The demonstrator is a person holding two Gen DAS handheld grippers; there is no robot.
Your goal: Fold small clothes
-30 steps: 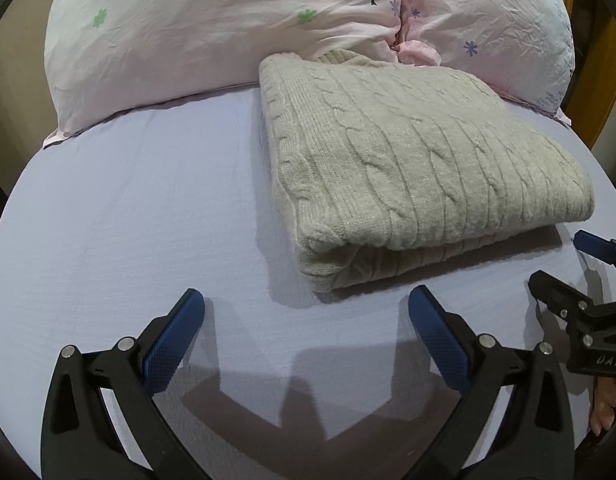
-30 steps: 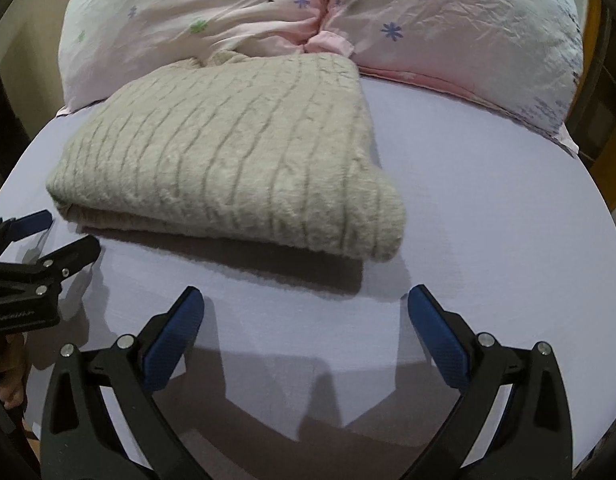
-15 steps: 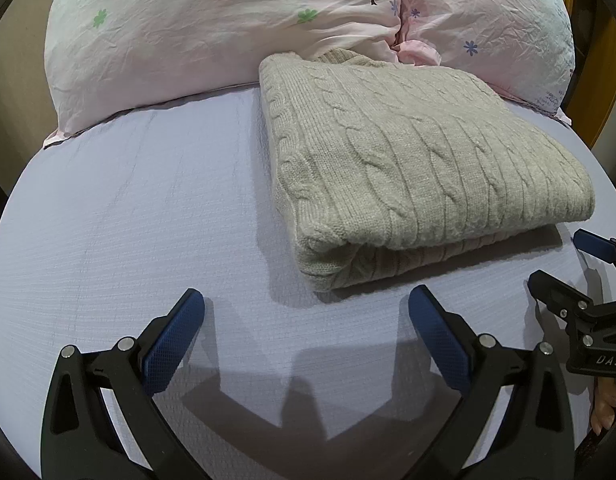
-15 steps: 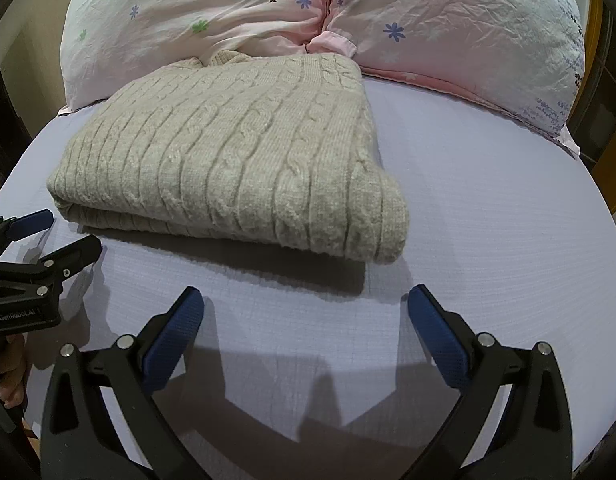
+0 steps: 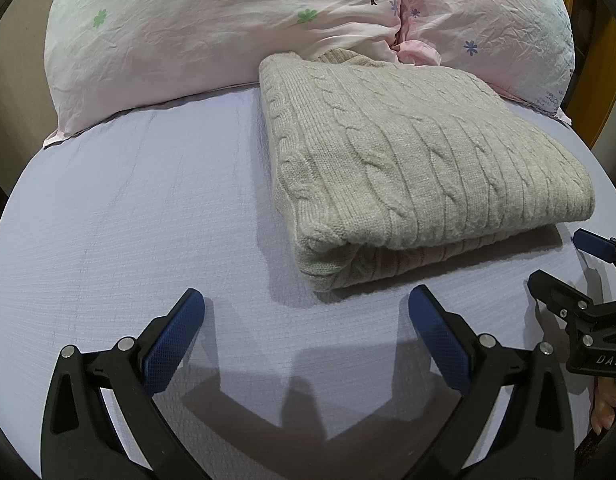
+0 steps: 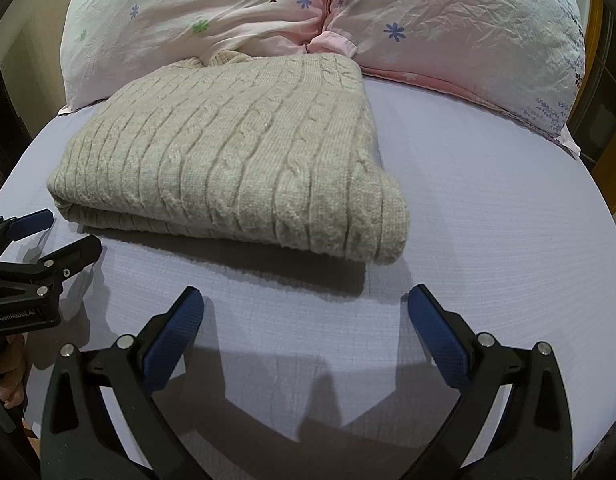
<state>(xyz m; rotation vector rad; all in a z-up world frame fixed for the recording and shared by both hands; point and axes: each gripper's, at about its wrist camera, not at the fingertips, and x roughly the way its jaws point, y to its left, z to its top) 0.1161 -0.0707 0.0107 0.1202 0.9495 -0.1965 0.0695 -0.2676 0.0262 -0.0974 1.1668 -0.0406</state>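
Nothing moved — sweater (image 5: pixel 419 168) lies folded.

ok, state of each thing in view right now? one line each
sweater: folded, lying flat on the sheet, far edge against the pillows
left gripper: open, empty, short of the sweater
right gripper: open, empty, short of the sweater
pillows: side by side, wrinkled
sheet: smooth

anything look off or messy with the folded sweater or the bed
Nothing stands out. The beige cable-knit sweater lies folded in a neat rectangle on the lavender sheet, its far edge against the floral pillows. Both grippers, left and right, hover open and empty.
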